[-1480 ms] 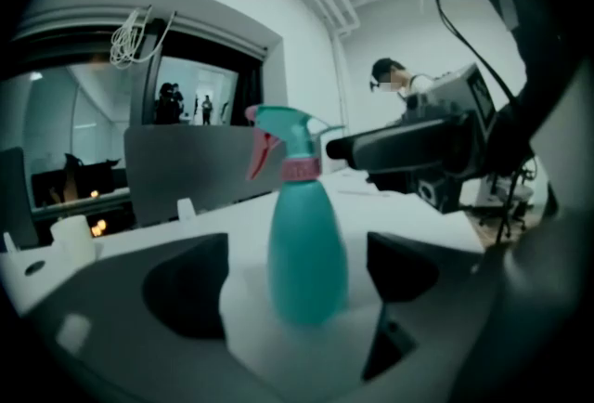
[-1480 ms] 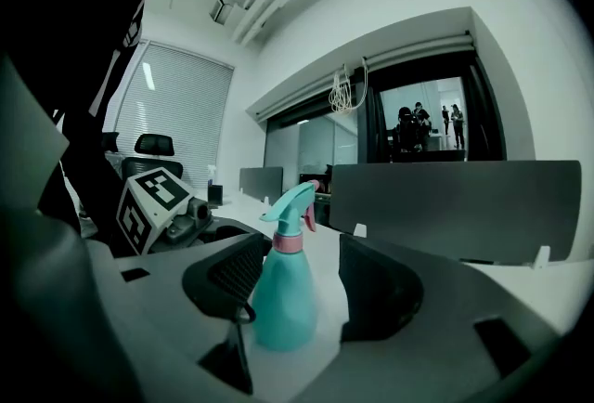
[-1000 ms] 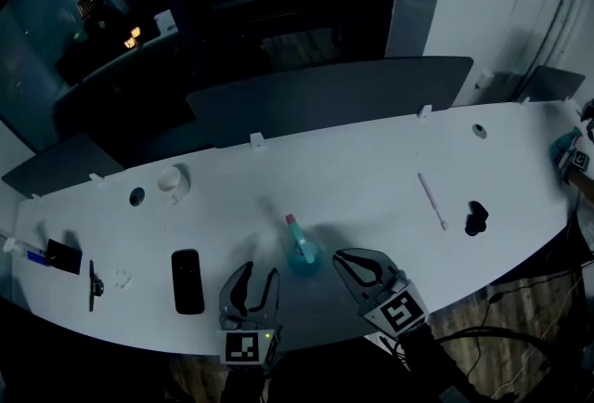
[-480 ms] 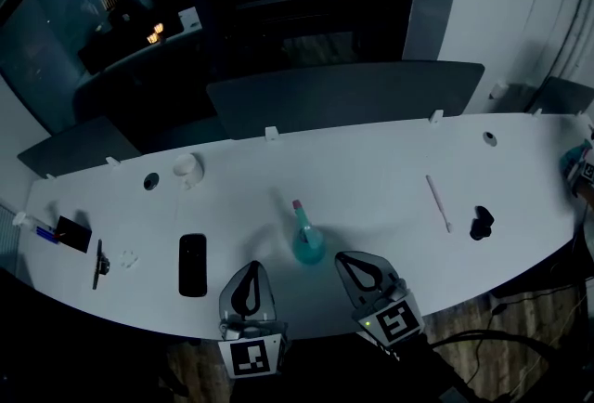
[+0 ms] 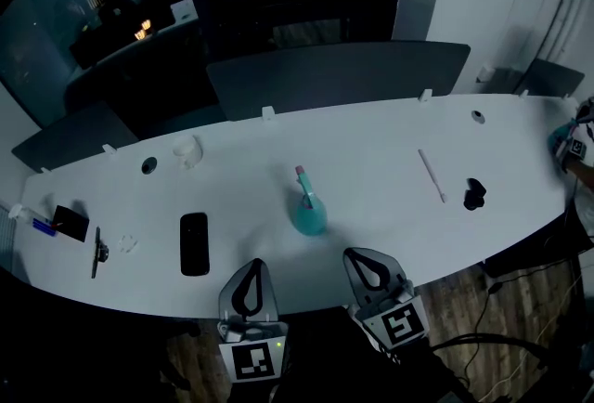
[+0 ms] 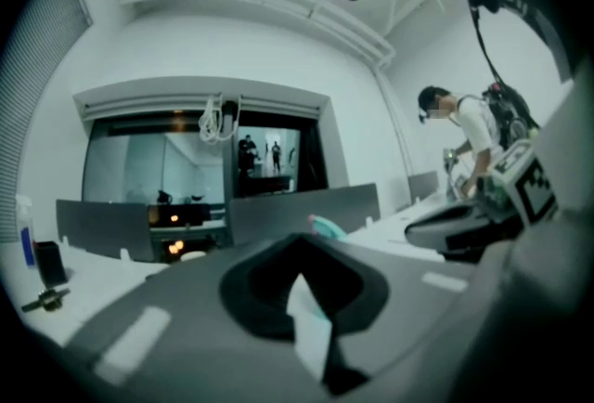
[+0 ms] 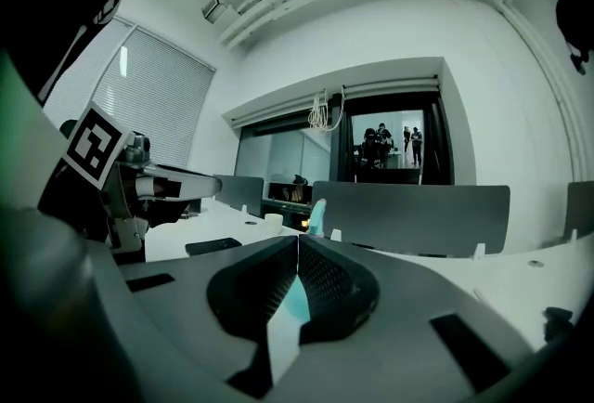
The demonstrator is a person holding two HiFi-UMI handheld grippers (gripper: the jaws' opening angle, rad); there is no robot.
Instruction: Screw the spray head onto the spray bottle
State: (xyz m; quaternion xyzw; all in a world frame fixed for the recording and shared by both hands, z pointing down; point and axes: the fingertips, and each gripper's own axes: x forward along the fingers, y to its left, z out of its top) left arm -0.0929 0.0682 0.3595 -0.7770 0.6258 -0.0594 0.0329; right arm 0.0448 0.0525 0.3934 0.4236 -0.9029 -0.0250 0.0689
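Left claw (image 5: 252, 264) and right claw (image 5: 365, 256) pressed together, empty; spray bottle (image 5: 308, 215) just beyond, phone (image 5: 194, 243) leftward.

In the left gripper view the spray bottle (image 6: 322, 226) is almost wholly hidden behind the left gripper (image 6: 302, 243); only its teal top shows. The right gripper (image 7: 298, 248) covers most of the bottle in its own view.

In the head view:
- The small black object (image 5: 474, 194) is too dark to name.
- The tiny dark item (image 5: 97, 253) is too small to tell.
- A person (image 5: 575, 149) is cut off by the right edge.
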